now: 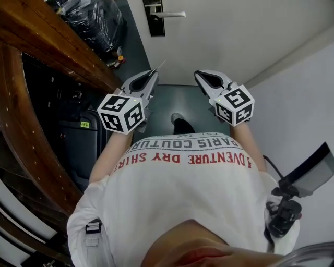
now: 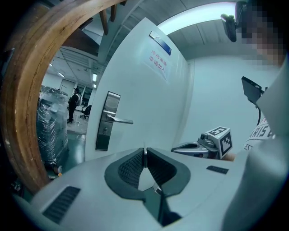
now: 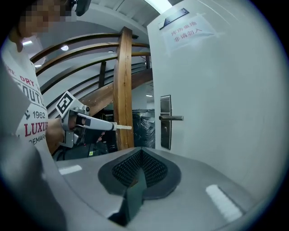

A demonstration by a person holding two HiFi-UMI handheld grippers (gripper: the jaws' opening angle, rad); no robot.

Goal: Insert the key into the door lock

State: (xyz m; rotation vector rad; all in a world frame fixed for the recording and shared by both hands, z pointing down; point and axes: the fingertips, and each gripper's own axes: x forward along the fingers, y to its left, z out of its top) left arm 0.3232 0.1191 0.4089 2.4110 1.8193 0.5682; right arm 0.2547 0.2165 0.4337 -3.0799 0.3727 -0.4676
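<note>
The white door [image 1: 224, 31] stands ahead, with a dark lock plate [image 1: 155, 18] and a silver lever handle [image 1: 169, 14] at its left edge. My left gripper [image 1: 153, 74] is shut on a thin metal key [image 1: 159, 67] that sticks out past its tips toward the door. In the left gripper view the key [image 2: 144, 153] shows edge-on between the pads, and the lock plate [image 2: 104, 121] lies well ahead to the left. My right gripper [image 1: 198, 74] is level beside it, shut with nothing in it. The right gripper view shows its closed pads [image 3: 135, 167] and the lock plate [image 3: 165, 122].
A curved wooden railing [image 1: 31, 104] and beam [image 1: 62, 47] run along the left. A black plastic-wrapped bundle [image 1: 96, 21] and a dark case [image 1: 78, 146] sit beyond it. A white wall [image 1: 302, 104] closes the right. A paper notice [image 2: 158, 61] hangs on the door.
</note>
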